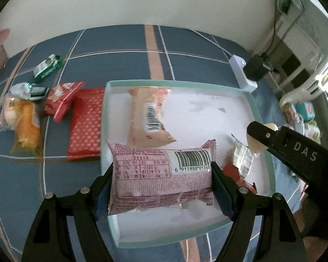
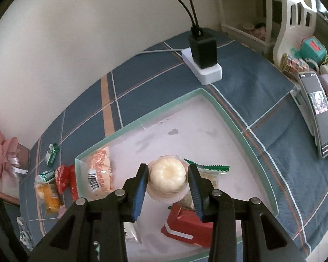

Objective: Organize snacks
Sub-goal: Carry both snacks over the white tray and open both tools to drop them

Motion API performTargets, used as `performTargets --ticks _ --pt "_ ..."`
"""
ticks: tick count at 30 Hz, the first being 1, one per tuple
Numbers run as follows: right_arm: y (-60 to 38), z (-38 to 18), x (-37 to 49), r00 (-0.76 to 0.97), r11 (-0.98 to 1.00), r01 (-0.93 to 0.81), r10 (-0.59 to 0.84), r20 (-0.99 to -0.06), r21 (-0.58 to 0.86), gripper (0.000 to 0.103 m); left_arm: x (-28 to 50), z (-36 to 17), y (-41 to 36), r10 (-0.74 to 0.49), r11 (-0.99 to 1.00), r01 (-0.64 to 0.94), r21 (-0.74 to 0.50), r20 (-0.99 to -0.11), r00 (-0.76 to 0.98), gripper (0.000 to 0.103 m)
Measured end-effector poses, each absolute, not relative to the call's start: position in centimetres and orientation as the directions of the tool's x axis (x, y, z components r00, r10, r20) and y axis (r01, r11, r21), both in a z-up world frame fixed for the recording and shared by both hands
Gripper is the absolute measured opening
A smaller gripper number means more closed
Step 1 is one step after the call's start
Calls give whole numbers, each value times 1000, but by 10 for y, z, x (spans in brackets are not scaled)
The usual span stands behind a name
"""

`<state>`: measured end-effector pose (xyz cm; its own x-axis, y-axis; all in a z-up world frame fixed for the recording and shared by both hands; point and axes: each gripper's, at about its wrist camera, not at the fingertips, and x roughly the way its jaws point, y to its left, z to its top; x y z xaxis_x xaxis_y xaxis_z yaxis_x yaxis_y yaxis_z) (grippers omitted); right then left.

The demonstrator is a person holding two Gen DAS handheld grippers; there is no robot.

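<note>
- Left claw (image 1: 161, 183) clamps pink snack packet (image 1: 161, 172) over tray (image 1: 249, 100).
- Right claw (image 2: 167, 187) grips round white pastry (image 2: 167, 175) above tray.
- Tray holds peach packet (image 1: 148, 115), red pack (image 2: 185, 227).
- Unsorted on bench (image 1: 124, 54): red pouch (image 1: 86, 124), orange snack (image 1: 27, 128), green packets (image 1: 48, 67).

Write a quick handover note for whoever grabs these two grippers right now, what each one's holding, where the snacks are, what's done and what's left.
Left gripper: shut on a pink barcoded snack pack, above the tray.
Right gripper: shut on a round white pastry in clear wrap, also above the tray.
In the tray: peach wrapped snack, red packet, green-edged clear packet.
Left on the blue cloth: patterned red pack, small red packet, orange snack, two green packets.
</note>
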<state>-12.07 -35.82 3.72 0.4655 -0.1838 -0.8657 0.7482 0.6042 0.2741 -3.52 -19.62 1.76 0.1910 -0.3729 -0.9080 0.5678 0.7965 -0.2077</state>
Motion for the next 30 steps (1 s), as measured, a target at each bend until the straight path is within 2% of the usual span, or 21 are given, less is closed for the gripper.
performTargets --ticks 6,11,14,25,30 --pt "-357 24 -117 463 613 735 -143 -875 289 40 -44 6 -209 -359 776 610 -163 -908 214 80" --pt "-356 20 -114 461 621 728 -132 -878 289 40 -43 4 -209 -365 776 609 -163 -904 223 80" --pt "-355 19 -112 458 623 727 -127 -880 288 41 -43 5 -208 -375 771 612 -175 -902 215 85" --pt "-350 26 -108 442 636 726 -141 -886 262 41 -40 16 -201 -381 789 581 -200 -901 208 86" --pt "-347 27 -106 431 645 724 -145 -891 245 55 -34 21 -193 -370 816 540 -205 -903 218 86"
